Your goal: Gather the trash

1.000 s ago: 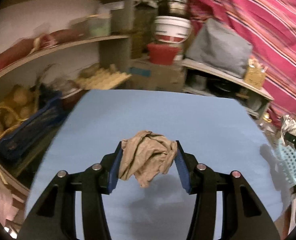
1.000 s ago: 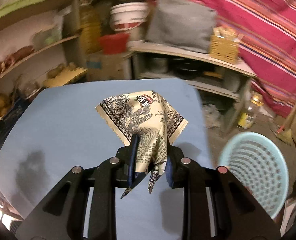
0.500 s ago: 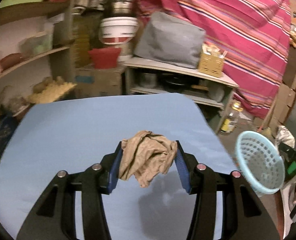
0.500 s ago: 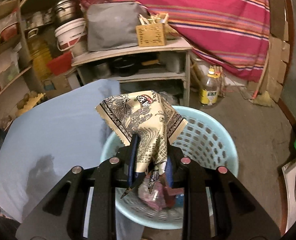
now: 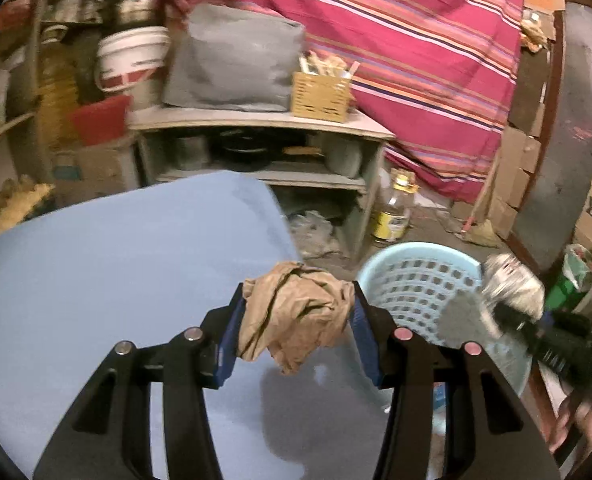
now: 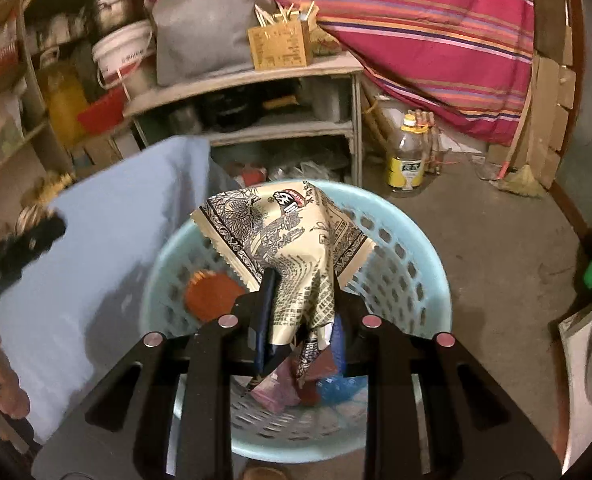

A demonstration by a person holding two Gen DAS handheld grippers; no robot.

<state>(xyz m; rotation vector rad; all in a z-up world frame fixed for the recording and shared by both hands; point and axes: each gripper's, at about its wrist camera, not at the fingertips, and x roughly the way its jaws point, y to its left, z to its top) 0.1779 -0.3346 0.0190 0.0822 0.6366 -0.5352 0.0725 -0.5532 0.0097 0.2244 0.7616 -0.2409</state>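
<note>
1. Trash in the left wrist view is a crumpled brown paper wad [image 5: 296, 312], pinched between the blue pads of the left claw [image 5: 294, 320] above the near right edge of the blue tabletop [image 5: 108, 264]. The pale blue basket [image 5: 416, 284] sits lower, to the right. The wad has no clear long axis; a loose flap hangs down. Letting go here would likely drop it on the tabletop or floor, since it is not over the basket.

2. In the right wrist view, the right claw [image 6: 302, 312] is pressed onto a printed wrapper [image 6: 288, 240] over the basket [image 6: 412, 248]. Its long axis runs up and away from the pads, fanned end far. Light and broad, it could drift past the rim.
</note>
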